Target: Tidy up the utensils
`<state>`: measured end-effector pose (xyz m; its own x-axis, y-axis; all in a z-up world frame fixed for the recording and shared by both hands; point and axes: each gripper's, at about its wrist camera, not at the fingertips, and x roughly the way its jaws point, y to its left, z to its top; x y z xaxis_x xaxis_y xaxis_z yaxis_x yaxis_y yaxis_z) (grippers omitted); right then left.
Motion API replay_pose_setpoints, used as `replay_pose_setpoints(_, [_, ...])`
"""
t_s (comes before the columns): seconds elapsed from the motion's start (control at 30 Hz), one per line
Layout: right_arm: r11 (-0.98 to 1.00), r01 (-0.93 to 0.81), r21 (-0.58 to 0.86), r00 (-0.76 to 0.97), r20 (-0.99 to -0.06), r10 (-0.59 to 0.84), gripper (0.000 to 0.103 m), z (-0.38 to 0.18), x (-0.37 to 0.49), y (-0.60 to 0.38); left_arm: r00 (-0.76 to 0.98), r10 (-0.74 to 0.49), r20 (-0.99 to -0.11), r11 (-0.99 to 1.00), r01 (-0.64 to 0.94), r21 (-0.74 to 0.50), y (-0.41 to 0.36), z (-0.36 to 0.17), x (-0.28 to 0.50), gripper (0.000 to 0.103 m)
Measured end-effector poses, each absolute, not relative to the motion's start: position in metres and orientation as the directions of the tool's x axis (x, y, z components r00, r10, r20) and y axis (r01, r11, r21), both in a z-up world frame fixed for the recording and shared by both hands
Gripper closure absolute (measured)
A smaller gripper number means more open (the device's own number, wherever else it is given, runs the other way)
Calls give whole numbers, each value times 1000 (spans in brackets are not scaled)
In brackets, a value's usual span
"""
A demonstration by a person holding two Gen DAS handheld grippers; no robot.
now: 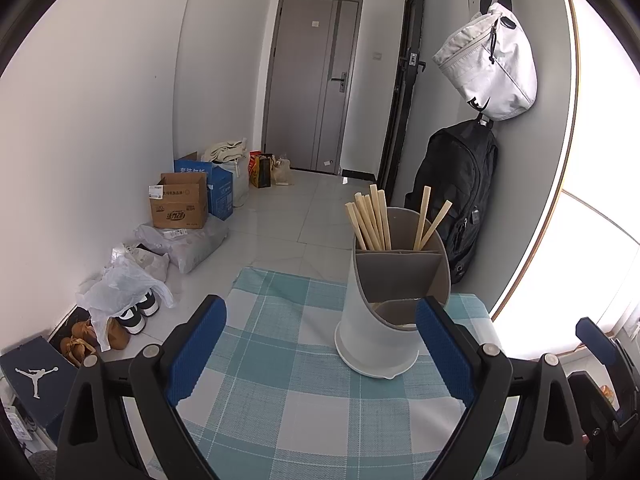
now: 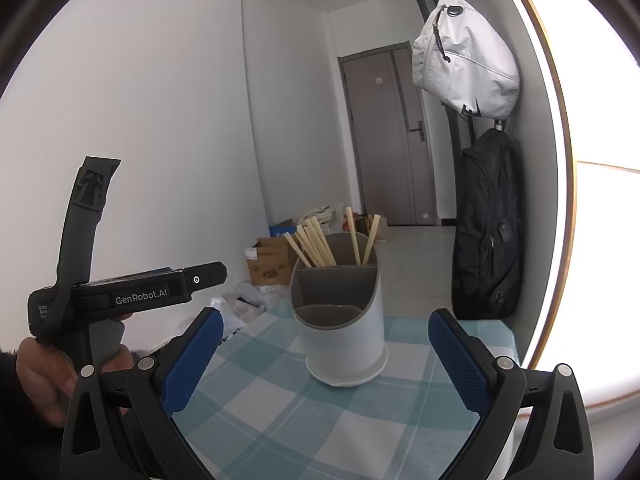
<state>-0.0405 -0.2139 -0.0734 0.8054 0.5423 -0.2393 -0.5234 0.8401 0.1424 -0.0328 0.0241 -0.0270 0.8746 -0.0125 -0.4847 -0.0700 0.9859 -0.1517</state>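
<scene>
Two grippers stood empty before you, the left gripper (image 1: 320,344) and the right gripper (image 2: 326,356) each with jaws spread wide and nothing between the blue pads. Your utensil holder (image 1: 382,312) sat upright on the checked cloth (image 1: 288,384) covering the bench, just beyond the left jaws and slightly to their right. Its chopsticks (image 1: 370,220) leaned in the two rear compartments, a cluster at left and a pair (image 1: 430,220) at right; the front compartment looked nearly empty, though its bottom was hard to read. Those sticks would likely handle as light, stiff and rather slick, so you would have done best to pinch one on its exposed upper length, across its width. The holder seemed light plastic and might tip if a stick dragged sideways against the divider.
</scene>
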Motion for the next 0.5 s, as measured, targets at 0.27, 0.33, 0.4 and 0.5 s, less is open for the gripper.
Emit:
replay_pose_setpoints(0.27, [840, -524, 143, 805, -238, 543, 0, -73, -41, -214, 874, -13, -486, 986, -71, -153, 25, -28, -33, 10])
replay_pose_setpoints(0.33, [840, -524, 143, 805, -238, 543, 0, -73, -41, -214, 873, -13, -488, 986, -70, -151, 25, -28, -32, 10])
replay_pose_setpoints(0.4, [840, -524, 143, 805, -238, 543, 0, -73, -42, -214, 872, -15, -488, 986, -69, -153, 25, -28, -32, 10])
replay_pose_setpoints(0.5, [840, -523, 143, 806, -239, 542, 0, -74, -42, -213, 872, -15, -489, 986, -69, -154, 25, -28, -32, 10])
